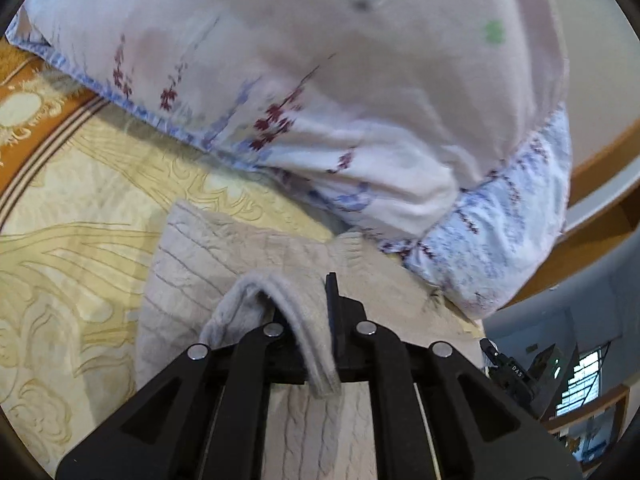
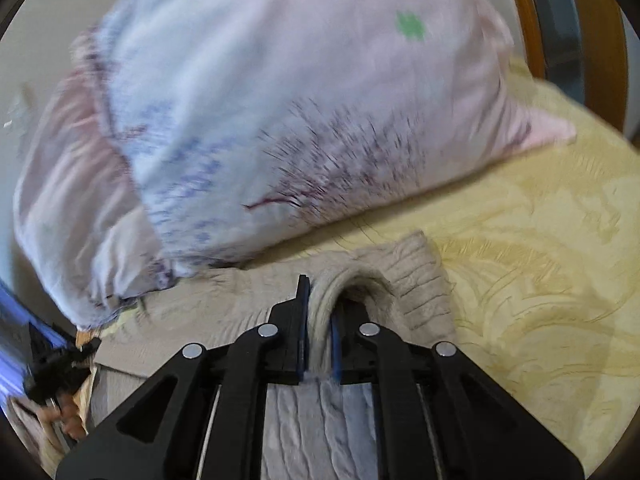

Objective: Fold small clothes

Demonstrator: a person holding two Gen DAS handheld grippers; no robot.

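Left claw [image 1: 308, 320] pinching sweater [image 1: 224, 248] edge, fingertips hidden; right claw [image 2: 320, 320] likewise

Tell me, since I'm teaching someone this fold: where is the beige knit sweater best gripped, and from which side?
Grip the beige knit sweater on its ribbed edge band, one gripper toward each end. That band is thick, firm and humps up off the yellow bedspread, so fingers slide around it. Come in low from the near side, as the left gripper and right gripper do; the floral pillow blocks the far side.
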